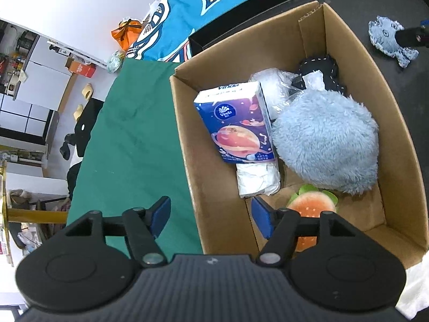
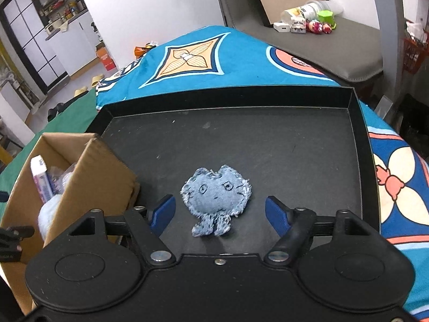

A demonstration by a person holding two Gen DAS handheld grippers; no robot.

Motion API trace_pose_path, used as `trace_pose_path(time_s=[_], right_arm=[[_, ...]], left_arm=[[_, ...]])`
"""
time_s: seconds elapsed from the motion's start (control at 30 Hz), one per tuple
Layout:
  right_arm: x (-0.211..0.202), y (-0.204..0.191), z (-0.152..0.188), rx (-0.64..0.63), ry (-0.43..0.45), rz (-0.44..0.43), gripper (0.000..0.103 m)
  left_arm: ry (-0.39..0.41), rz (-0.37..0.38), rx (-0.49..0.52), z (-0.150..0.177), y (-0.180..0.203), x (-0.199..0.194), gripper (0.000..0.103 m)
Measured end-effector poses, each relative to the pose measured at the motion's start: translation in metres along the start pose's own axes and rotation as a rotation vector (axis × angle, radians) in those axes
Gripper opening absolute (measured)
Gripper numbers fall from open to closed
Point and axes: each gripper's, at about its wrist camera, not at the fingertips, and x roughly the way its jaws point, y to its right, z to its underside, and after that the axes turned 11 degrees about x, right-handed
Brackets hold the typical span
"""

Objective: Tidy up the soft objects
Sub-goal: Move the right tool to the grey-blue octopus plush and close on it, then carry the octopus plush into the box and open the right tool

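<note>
A small denim plush [image 2: 216, 199] lies flat on the black tray [image 2: 356, 145], between the blue pads of my right gripper [image 2: 219, 212], which is open around it without touching. The same plush [image 1: 388, 40] shows beyond the box in the left wrist view. My left gripper [image 1: 211, 216] is open and empty, astride the near wall of the cardboard box [image 1: 187, 134]. Inside the box lie a tissue pack [image 1: 236, 123], a fluffy blue plush [image 1: 327, 142], a burger plush [image 1: 311, 209], a dark stitched plush [image 1: 324, 69] and crumpled plastic wrap [image 1: 270, 86].
The cardboard box [image 2: 80, 166] stands at the tray's left, partly on green cloth [image 1: 134, 147]. A blue patterned cloth [image 2: 241, 61] covers the table beyond. A grey bench [image 2: 335, 40] with small toys and cups lies further back. The right gripper's tip [image 1: 410, 37] shows beside the denim plush.
</note>
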Motion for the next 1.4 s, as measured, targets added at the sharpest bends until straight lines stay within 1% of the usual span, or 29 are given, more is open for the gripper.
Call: trace_pose_path(time_s=[0.23, 0.27, 0.3, 0.33, 0.37, 0.4, 0.43, 0.47, 0.53, 0.63, 0.67, 0.77, 0.83, 0.97, 1.1, 1.27, 1.4], right_arm=[[0.015, 0.001, -0.006, -0.011, -0.013, -0.006, 0.066], [0.018, 0.000, -0.006, -0.019, -0.022, -0.001, 0.062], [0.020, 0.000, -0.005, -0.022, -0.032, 0.002, 0.055], [0.024, 0.001, -0.004, -0.022, -0.050, 0.005, 0.051], [0.024, 0.001, -0.004, -0.030, -0.046, 0.006, 0.048], [0.024, 0.000, -0.004, -0.041, -0.046, 0.001, 0.042], [0.024, 0.000, -0.004, -0.041, -0.054, -0.004, 0.040], [0.022, 0.002, -0.005, -0.033, -0.054, -0.006, 0.037], [0.019, 0.005, -0.005, -0.022, -0.052, -0.011, 0.030], [0.012, 0.008, -0.007, -0.014, -0.050, -0.015, 0.012], [0.009, 0.009, -0.006, -0.008, -0.054, -0.025, 0.010], [0.001, 0.007, -0.005, -0.026, -0.045, -0.024, 0.008], [-0.004, 0.006, -0.003, -0.024, -0.043, -0.025, 0.007], [-0.016, 0.004, 0.001, -0.024, -0.028, -0.015, 0.007], [-0.030, 0.003, 0.004, -0.020, -0.007, -0.013, 0.007], [-0.052, -0.002, 0.006, -0.014, 0.029, -0.019, 0.007], [-0.066, -0.009, 0.006, -0.020, 0.050, -0.021, 0.006]], left_arm=[[-0.036, -0.023, 0.018, -0.007, 0.009, -0.001, 0.066], [-0.038, -0.026, 0.019, -0.008, 0.009, -0.001, 0.066], [-0.039, -0.029, 0.020, -0.008, 0.009, -0.002, 0.066], [-0.040, -0.032, 0.020, -0.009, 0.009, -0.002, 0.066], [-0.043, -0.036, 0.020, -0.009, 0.009, -0.002, 0.066], [-0.047, -0.040, 0.021, -0.009, 0.009, -0.002, 0.066], [-0.051, -0.042, 0.021, -0.011, 0.010, -0.002, 0.066], [-0.055, -0.043, 0.023, -0.011, 0.010, -0.002, 0.066], [-0.064, -0.035, 0.028, -0.012, 0.012, 0.000, 0.066], [-0.076, -0.007, 0.028, -0.012, 0.009, 0.001, 0.066], [-0.071, 0.008, 0.042, -0.012, 0.009, -0.001, 0.066], [-0.039, 0.098, 0.039, -0.011, 0.004, -0.006, 0.066], [-0.034, 0.108, 0.022, -0.009, 0.000, -0.007, 0.066], [0.004, 0.149, -0.019, -0.002, -0.013, -0.011, 0.066], [0.058, 0.128, -0.014, 0.004, -0.025, -0.013, 0.066], [0.122, 0.151, -0.008, 0.009, -0.033, -0.014, 0.066], [0.177, 0.210, -0.035, 0.015, -0.038, -0.016, 0.066]])
